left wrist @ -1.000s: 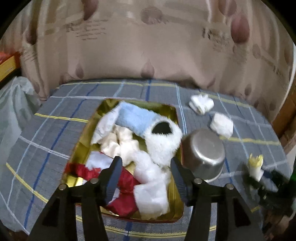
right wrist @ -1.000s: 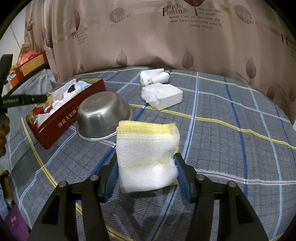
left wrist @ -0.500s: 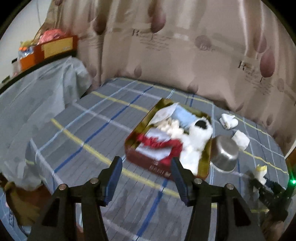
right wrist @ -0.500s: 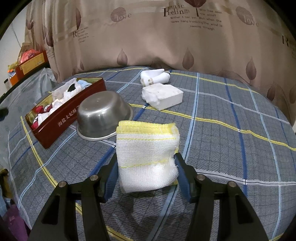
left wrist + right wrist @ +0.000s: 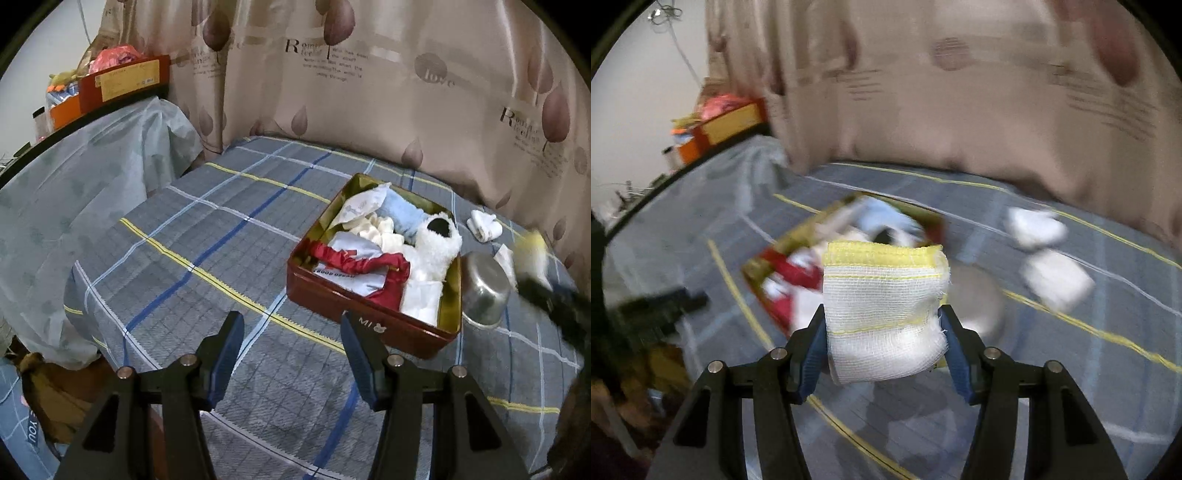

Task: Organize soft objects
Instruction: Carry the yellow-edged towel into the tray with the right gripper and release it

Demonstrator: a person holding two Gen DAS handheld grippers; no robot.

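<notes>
Two hand-held grippers work over a plaid-covered bed (image 5: 207, 236): the right gripper (image 5: 884, 332) is clamped on a folded white gauze cloth with a yellow edge (image 5: 884, 306), its blue-padded fingers pressing both sides and the cloth standing upright between them, raised off the bed. Beyond the cloth, blurred by motion, lies a red tin (image 5: 783, 295) filled with soft items, with two white bundles (image 5: 1045, 251) on the bed farther right. The left gripper (image 5: 291, 354) hovers with its fingers wide apart and nothing between them, above bare bedcover just short of the tin's (image 5: 369, 317) near wall. Inside the tin sit a red fabric piece (image 5: 373, 269), a fluffy white item (image 5: 436, 251) and a pale blue roll (image 5: 400, 218); an upturned steel bowl (image 5: 484, 291) rests just beside the tin's right side.
</notes>
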